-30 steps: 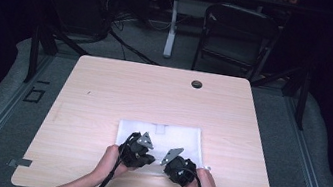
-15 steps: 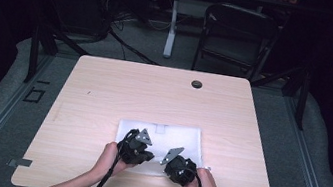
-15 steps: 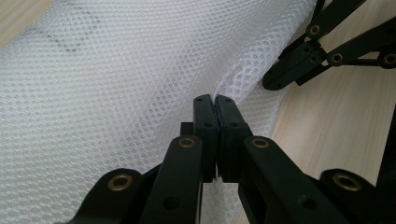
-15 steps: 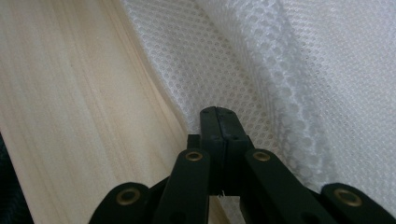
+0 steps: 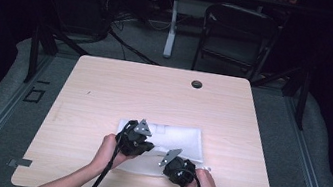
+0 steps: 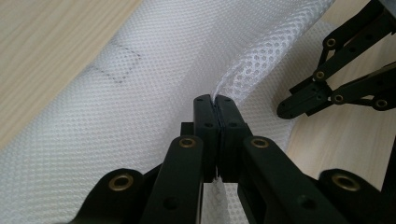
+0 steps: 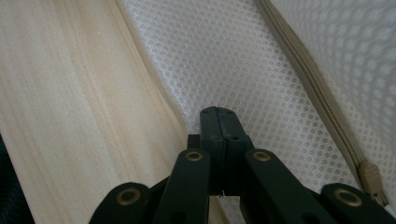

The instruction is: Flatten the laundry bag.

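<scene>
At the near edge of the table, both hands work a white mesh bag that lies flat just in front of the person. The left gripper has its jaws pressed together on a raised fold of the mesh, a pinch of fabric pulled up into a ridge. The right gripper is likewise clamped shut on the bag's near edge, where the mesh meets the wood.

To do this step well, I judge the right should hold its edge down as an anchor while the left lifts slowly, so the layers part instead of the whole bag sliding. Pinching only the top layer matters; a grip through both would keep the bag closed. Pull gently, since open mesh snags and stretches.

The mesh is a fine honeycomb weave, soft and limp, slightly see-through where it lies single. A tan zipper runs along one side, its pull sitting near the end. A faint square patch shows through the fabric. Farther off, the table is pale wood grain with rounded corners and a dark grommet near the far edge.
</scene>
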The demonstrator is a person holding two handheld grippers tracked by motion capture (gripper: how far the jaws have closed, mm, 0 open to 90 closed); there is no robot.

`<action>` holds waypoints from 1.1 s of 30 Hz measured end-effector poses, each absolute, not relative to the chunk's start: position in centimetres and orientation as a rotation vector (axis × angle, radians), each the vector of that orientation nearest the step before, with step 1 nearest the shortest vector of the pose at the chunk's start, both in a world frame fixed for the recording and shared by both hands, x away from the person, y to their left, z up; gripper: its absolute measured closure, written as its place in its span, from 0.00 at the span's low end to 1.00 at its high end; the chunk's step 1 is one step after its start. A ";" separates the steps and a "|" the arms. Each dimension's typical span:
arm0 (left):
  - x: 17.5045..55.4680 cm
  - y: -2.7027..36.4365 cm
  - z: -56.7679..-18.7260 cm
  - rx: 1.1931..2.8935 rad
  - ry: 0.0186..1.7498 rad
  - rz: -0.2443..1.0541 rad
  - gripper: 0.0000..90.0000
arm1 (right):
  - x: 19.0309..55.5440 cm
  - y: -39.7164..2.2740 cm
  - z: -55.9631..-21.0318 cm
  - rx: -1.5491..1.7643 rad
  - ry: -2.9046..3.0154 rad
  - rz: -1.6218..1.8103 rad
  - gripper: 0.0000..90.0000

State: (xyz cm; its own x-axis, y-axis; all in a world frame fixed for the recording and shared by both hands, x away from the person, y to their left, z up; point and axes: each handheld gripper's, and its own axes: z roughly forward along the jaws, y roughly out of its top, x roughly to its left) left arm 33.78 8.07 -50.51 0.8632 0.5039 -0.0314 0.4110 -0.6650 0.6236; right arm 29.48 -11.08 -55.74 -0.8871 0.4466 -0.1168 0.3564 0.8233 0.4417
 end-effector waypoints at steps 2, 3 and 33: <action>34.0 8.0 -50.3 2.389 0.661 0.205 0.99 | 29.5 -11.1 -55.7 0.630 2.800 0.617 1.00; 34.2 8.0 -50.2 2.389 0.659 0.206 0.99 | 29.6 -11.2 -55.7 0.629 2.802 0.613 1.00; 38.6 7.5 -46.3 2.442 0.685 0.290 0.99 | 29.5 -11.3 -55.5 0.641 2.862 0.599 1.00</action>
State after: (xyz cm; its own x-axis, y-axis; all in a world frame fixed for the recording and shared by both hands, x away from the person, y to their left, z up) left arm 38.56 7.52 -46.31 0.8443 0.5335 0.0499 0.4073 -0.6994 0.5874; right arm 29.54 -11.30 -55.46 -0.8978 0.4368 -0.0558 0.3777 0.8291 0.4123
